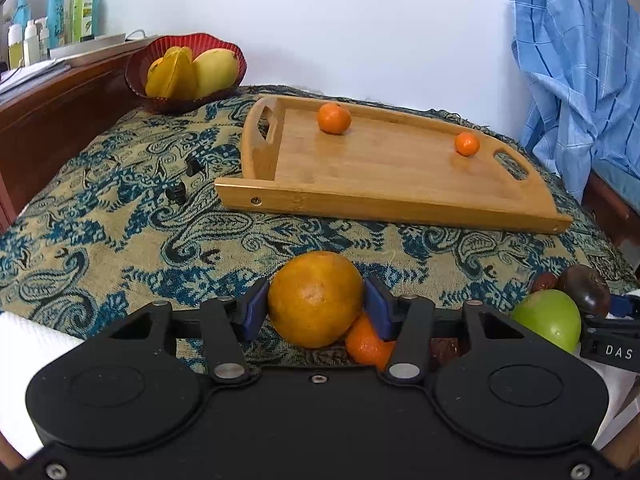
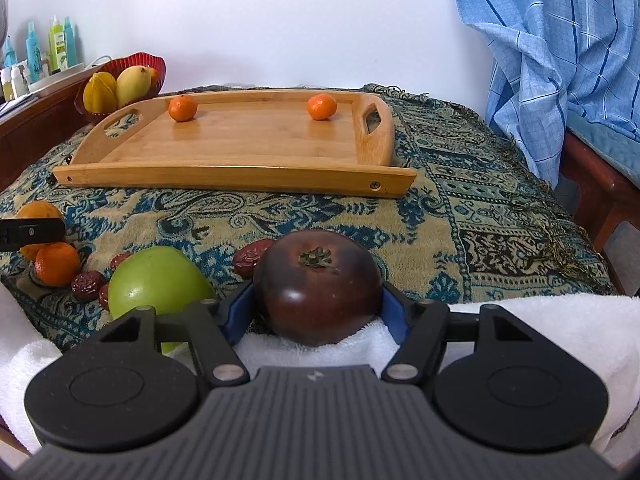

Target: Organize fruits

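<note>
My left gripper (image 1: 316, 300) is shut on a large orange (image 1: 315, 298) low over the patterned cloth; a small tangerine (image 1: 366, 344) lies against it. My right gripper (image 2: 318, 300) is shut on a dark purple tomato (image 2: 318, 286) that rests on a white towel (image 2: 520, 328). A wooden tray (image 1: 384, 168) further back holds two small tangerines (image 1: 334, 118) (image 1: 467, 144); the tray also shows in the right wrist view (image 2: 240, 152). A green apple (image 2: 158, 284) and several red dates (image 2: 86, 285) lie left of my right gripper.
A red bowl (image 1: 138, 80) with a starfruit and a mango stands at the back left. Bottles (image 1: 56, 12) line a wooden shelf behind it. A blue checked cloth (image 1: 576, 72) hangs at the right. Two small black knobs (image 1: 178, 192) lie left of the tray.
</note>
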{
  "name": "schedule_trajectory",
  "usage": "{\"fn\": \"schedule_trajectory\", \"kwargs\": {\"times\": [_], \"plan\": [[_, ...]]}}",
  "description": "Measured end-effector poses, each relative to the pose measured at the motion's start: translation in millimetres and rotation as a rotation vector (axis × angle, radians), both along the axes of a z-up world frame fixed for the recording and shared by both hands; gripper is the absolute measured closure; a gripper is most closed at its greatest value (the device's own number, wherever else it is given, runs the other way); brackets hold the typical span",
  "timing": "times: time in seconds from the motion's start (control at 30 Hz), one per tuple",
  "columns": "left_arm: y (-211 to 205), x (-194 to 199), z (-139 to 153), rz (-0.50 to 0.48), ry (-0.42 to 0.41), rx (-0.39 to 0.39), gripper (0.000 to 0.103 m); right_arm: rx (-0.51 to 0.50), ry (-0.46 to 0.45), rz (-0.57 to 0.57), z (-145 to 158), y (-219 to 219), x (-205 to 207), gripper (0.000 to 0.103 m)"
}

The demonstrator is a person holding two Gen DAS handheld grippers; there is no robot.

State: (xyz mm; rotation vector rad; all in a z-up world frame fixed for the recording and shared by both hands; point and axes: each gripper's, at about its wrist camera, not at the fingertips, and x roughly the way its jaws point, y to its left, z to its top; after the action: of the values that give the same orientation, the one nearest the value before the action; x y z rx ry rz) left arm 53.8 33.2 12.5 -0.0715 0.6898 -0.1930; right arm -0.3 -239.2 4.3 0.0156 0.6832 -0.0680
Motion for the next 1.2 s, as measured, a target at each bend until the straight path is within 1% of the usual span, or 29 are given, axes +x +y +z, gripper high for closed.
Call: {"fn": "schedule_trajectory", "kwargs": {"times": [0.1, 0.23, 0.4, 0.57, 0.73, 0.9, 1.03, 1.2], "plan": [[0, 1, -1, 0.003, 0.001, -0.009, 0.054, -0.002, 0.003, -0.003, -1, 0, 1, 0.036], [-1, -2, 3, -0.003, -0.024, 0.008, 0.055, -0.001, -0.004, -0.009, 1, 0, 0, 0.037], [-2, -6, 16, -0.005, -0.079, 0.039, 0.055, 0.006, -0.027, -0.017, 2, 1, -4, 0.038], [-2, -2, 28, -0.002, -0.081, 0.048, 0.055, 0.031, -0.064, -0.021, 8, 0, -7, 0.038], [-7, 4, 36, -0.025, -0.074, 0.067, 0.055, 0.058, -0.096, -0.018, 19, -2, -3, 0.038], [-13, 15, 46, -0.038, -0.08, 0.059, 0.055, 0.032, -0.135, 0.02, 36, 3, 9, 0.038], [-19, 31, 54, -0.043, -0.078, 0.044, 0.055, 0.019, -0.175, 0.046, 51, 5, 23, 0.038], [-26, 56, 61, -0.053, -0.074, 0.042, 0.055, 0.039, -0.206, 0.047, 67, 0, 46, 0.038]]}}
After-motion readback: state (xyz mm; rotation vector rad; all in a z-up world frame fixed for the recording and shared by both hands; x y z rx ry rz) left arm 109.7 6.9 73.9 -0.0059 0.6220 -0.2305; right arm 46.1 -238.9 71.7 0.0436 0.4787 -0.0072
